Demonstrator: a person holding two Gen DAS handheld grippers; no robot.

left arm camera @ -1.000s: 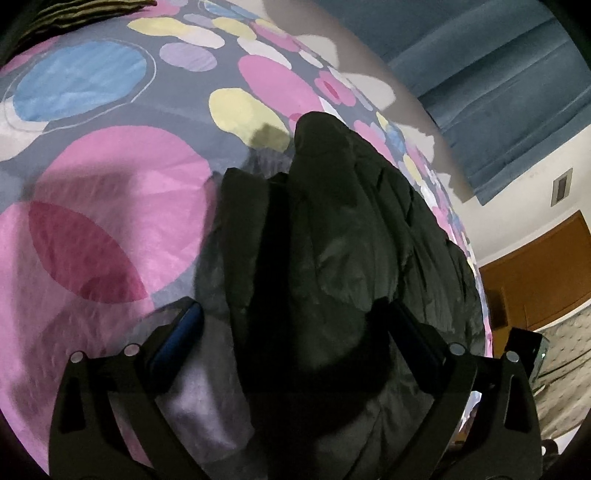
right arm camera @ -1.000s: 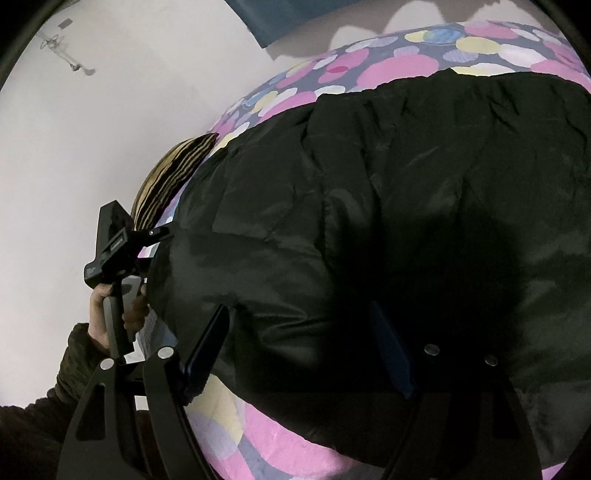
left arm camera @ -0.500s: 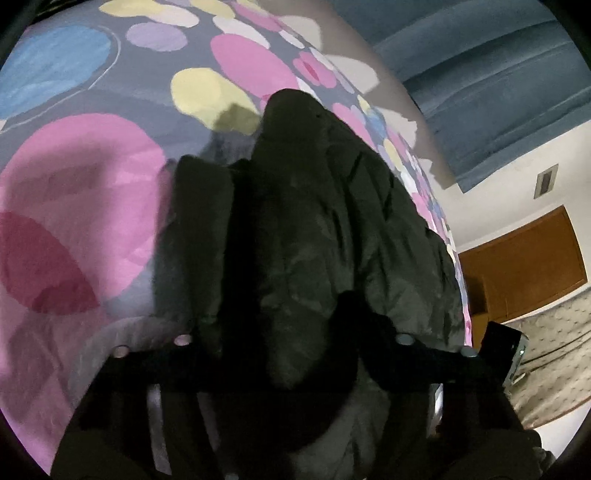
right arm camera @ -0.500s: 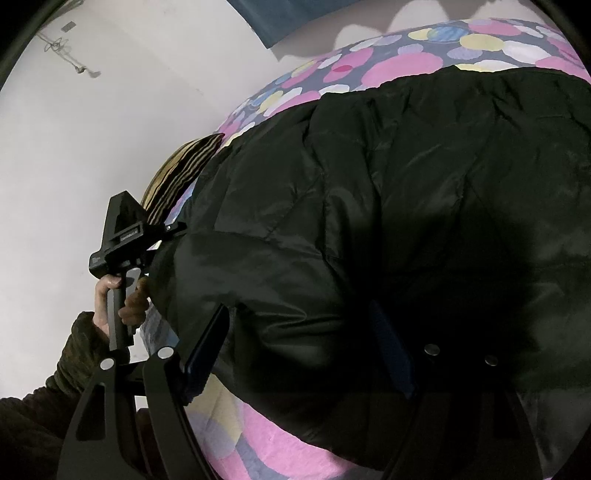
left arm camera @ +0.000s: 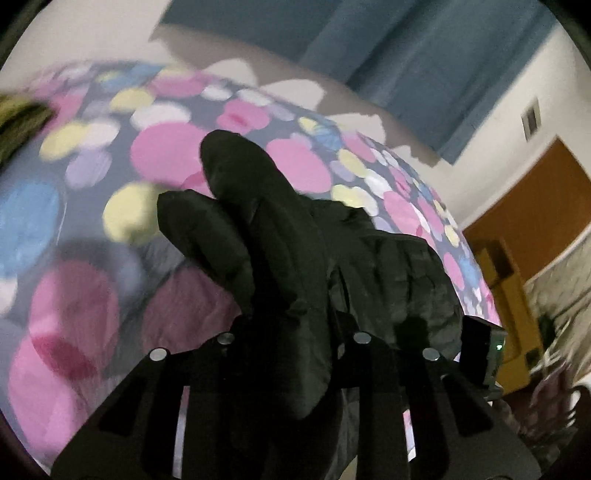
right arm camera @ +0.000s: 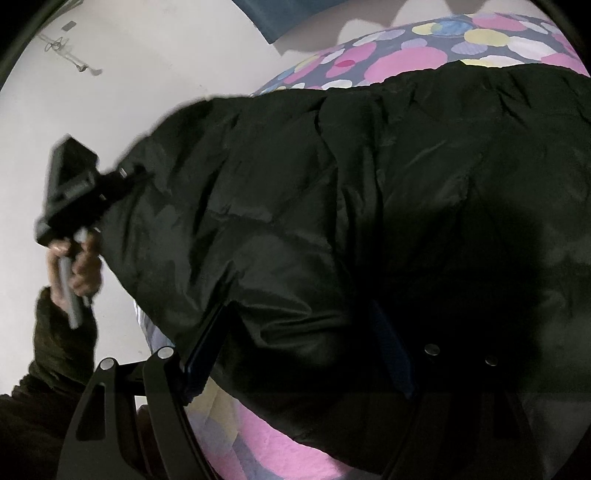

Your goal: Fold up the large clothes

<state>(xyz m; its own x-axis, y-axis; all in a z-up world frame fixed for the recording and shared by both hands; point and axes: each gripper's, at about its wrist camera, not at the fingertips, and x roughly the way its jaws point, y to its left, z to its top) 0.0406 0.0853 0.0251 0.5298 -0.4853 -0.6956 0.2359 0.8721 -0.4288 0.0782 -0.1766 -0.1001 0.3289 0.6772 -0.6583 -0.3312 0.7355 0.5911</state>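
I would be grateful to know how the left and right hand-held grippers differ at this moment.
The left hand-held gripper is closing, its jaws narrow on a lifted fold of the black jacket. The right hand-held gripper has wide jaws straddling the jacket's edge on the bedspread. Both work the same jacket.

Black jacket [left arm camera: 280, 236] between closing tongs [left arm camera: 291, 332] (left)

Ahead of me a bed [left arm camera: 236, 144] fills the room, its grey cover [right arm camera: 406, 59] scattered with pink, yellow, blue and white circles. Behind it hangs a blue curtain [left arm camera: 388, 55] against a pale wall [left arm camera: 92, 29], with patches of light and jagged shadow below it. To my right I see an orange-brown wooden door [left arm camera: 535, 206] and a small vent [left arm camera: 530, 119] high on the wall. On my other side the wall [right arm camera: 129, 74] is bare white, dimly lit.
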